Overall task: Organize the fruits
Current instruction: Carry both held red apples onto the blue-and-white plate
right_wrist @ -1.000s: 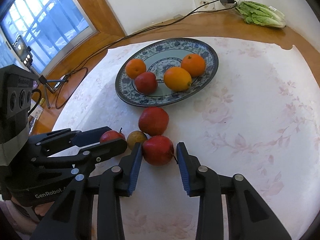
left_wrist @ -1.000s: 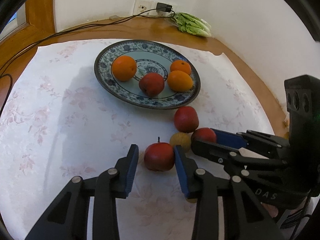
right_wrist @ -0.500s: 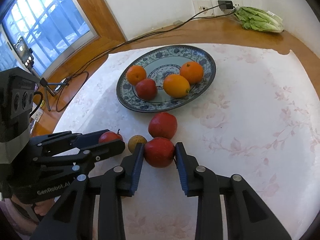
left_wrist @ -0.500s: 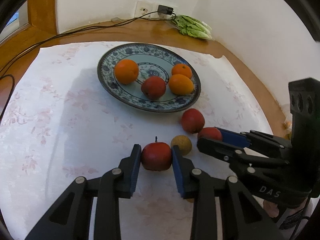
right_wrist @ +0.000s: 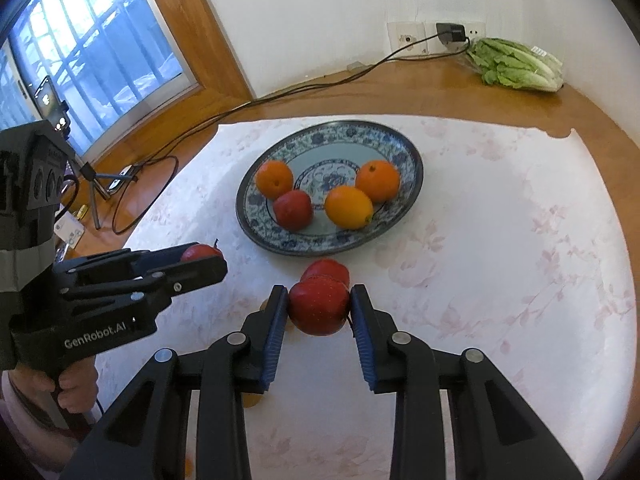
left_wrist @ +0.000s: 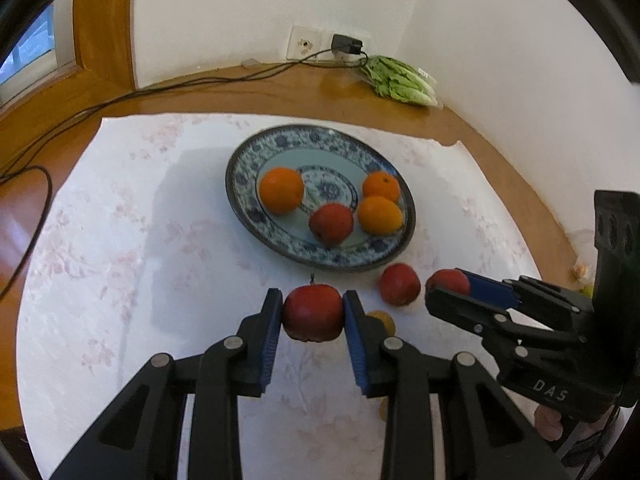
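Left tool clamped on a stemmed red apple, frame center w/ its shadow on the cloth below. Right tool clamped on another red apple, lower center. A third loose apple sits just behind it, near the plate rim. Plate holds three oranges & one apple, center of frame on the bench.

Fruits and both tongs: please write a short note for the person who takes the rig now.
Left tongs: shut on a stemmed red apple.
Right tongs: shut on another red apple.
Plate: holds three oranges and one red apple.
On the cloth: one red apple and a small yellow fruit.
Left to do: likely plate both held apples, then these two.
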Motion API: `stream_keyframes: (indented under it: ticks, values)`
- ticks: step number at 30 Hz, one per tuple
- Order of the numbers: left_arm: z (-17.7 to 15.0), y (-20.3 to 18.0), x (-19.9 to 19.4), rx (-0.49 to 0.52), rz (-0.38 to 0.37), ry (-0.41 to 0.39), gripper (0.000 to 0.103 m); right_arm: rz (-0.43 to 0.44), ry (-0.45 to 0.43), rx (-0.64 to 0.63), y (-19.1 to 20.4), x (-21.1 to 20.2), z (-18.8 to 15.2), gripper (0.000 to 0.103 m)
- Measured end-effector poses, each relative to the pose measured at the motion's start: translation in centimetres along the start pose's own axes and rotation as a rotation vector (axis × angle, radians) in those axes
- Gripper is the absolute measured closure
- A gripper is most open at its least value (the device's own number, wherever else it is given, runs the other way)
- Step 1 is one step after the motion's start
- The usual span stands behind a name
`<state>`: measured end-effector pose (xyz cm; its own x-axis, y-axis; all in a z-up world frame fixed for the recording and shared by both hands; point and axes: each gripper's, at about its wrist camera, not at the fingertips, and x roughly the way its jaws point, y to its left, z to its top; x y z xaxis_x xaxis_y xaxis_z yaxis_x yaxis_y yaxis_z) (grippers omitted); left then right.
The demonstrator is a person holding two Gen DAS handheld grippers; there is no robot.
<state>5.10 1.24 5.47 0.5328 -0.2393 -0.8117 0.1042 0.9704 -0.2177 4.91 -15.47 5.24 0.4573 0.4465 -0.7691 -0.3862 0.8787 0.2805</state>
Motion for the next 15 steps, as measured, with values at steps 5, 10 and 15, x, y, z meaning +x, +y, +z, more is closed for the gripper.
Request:
stream_keyframes:
  ticks: [5, 10, 15]
  values:
    - [1.3, 0.3, -0.1, -0.007, 0.014, -0.019, 0.071, -0.019, -0.025, -0.008, -0.2, -0.7, 0.9, 0.070]
    - [2.5, 0.5, 0.5, -0.004, 0.023, -0.027, 0.071, -0.043, -0.034, -0.019, -0.6, -0.8, 1.8, 0.070]
    - [3.1, 0.6, 1.5, -0.005, 0.028, -0.024, 0.071, -0.064, -0.039, -0.022, -1.3, -0.3, 2.8, 0.070]
